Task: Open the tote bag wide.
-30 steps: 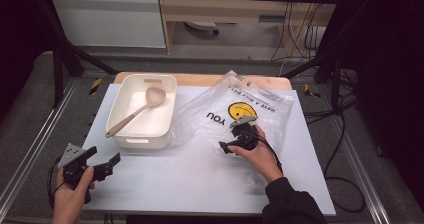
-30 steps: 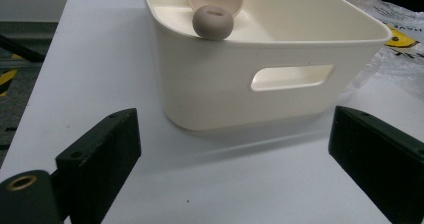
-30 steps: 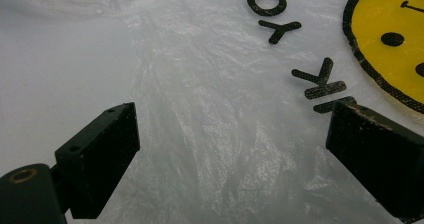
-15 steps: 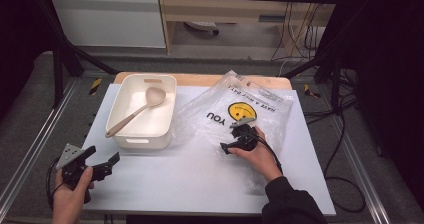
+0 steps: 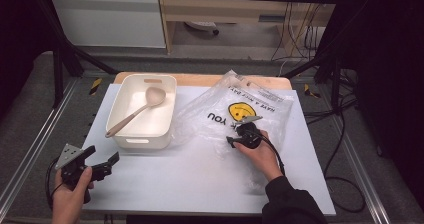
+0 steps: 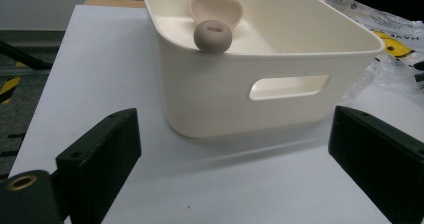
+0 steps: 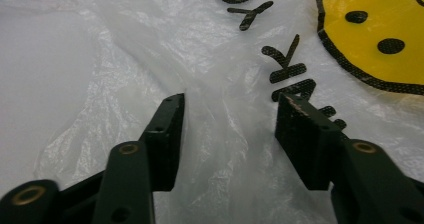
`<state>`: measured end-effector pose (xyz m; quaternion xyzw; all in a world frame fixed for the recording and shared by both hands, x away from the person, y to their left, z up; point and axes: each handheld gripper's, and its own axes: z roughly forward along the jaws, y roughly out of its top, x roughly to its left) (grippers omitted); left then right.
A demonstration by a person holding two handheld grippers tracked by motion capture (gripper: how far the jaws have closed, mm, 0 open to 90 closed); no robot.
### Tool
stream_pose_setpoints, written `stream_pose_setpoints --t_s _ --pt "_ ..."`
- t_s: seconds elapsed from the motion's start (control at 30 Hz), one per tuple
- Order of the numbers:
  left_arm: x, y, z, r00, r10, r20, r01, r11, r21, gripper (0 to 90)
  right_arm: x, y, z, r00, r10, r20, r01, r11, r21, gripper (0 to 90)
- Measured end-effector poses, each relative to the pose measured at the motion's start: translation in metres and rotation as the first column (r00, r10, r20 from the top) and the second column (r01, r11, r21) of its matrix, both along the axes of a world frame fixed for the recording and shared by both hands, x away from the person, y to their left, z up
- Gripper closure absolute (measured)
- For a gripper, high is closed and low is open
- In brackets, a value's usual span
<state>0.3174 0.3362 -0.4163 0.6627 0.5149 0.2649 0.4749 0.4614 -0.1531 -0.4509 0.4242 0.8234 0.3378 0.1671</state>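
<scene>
I see the white surface [image 5: 165,184] carrying everything. On its right half lies the clear plastic bag [image 5: 220,119], crumpled, just beside the cream bin [image 5: 142,134], which stands at the left rear with a wooden spoon [image 5: 135,115] lying aslant inside, its bowl toward the far end.

The left gripper view gives me the bin's near wall, its handle slot and the spoon's round handle end resting on the rim; the high view gives the spoon's full length. The right gripper view brings the bag's film up close, bunched in a ridge between the jaws.

My right gripper [image 7: 227,119] rests low on the bag's near edge, hand behind it; its jaws have just been closing, stand half apart with the film between them, pads not yet pressing. My left gripper [image 6: 235,149] sits at the surface's front left corner, aimed at the bin, jaws wide apart on nothing.

The bag carries a yellow smiley face [image 5: 241,110], with "YOU" and "HAVE A NICE DAY" legible.
</scene>
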Motion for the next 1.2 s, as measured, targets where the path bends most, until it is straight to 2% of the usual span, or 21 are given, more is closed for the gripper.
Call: stream_pose_setpoints --t_s 0.13,0.2,0.33,0.53,0.67,0.8,0.87,0.93,1.07,1.17,1.2 --pt "0.000 0.000 0.000 1.0000 -0.002 0.001 0.002 1.0000 -0.005 6.3 0.002 -0.004 0.001 1.0000 -0.008 0.005 0.008 0.9999 0.013 70.1" --pt "0.000 -0.001 0.000 1.0000 -0.002 0.004 0.002 1.0000 -0.008 6.2 0.002 -0.005 0.000 1.0000 -0.005 0.000 0.005 0.9993 0.036 77.1" --pt "-0.001 -0.001 0.001 1.0000 -0.008 0.006 0.008 1.0000 -0.006 6.3 0.001 -0.004 0.003 1.0000 0.008 -0.001 -0.008 0.9990 0.044 87.7" --pt "-0.002 -0.005 0.005 0.9993 -0.028 0.024 0.029 0.9995 -0.016 6.3 -0.006 -0.002 0.014 0.9997 0.023 0.002 -0.024 0.9973 0.070 90.0" --pt "-0.003 -0.016 0.011 0.9975 -0.061 0.034 0.062 0.9979 -0.018 6.4 -0.012 -0.002 0.022 0.9996 0.027 0.004 -0.028 0.9956 0.089 90.0" --pt "-0.005 -0.035 0.022 0.9930 -0.106 0.051 0.107 0.9940 -0.020 6.4 -0.018 -0.004 0.028 0.9996 0.026 0.008 -0.027 0.9954 0.092 90.0" --pt "-0.003 -0.049 0.028 0.9909 -0.124 0.053 0.126 0.9912 -0.040 6.5 -0.021 -0.005 0.031 0.9997 0.021 0.012 -0.022 0.9952 0.096 90.0" --pt "-0.001 -0.066 0.034 0.9874 -0.147 0.058 0.149 0.9883 -0.033 7.0 -0.022 -0.006 0.032 0.9997 0.016 0.020 -0.018 0.9950 0.098 90.0" --pt "0.003 -0.103 0.040 0.9724 -0.219 0.079 0.221 0.9751 -0.014 8.7 -0.024 -0.008 0.037 0.9991 0.005 0.042 -0.010 0.9930 0.118 90.0" --pt "0.008 -0.129 0.038 0.9611 -0.266 0.075 0.264 0.9640 0.030 9.7 -0.025 -0.010 0.042 0.9977 0.000 0.067 -0.008 0.9917 0.128 90.0" --pt "0.010 -0.136 0.036 0.9583 -0.278 0.067 0.277 0.9605 0.030 10.0 -0.025 -0.010 0.043 0.9975 -0.002 0.070 -0.007 0.9913 0.131 90.0"
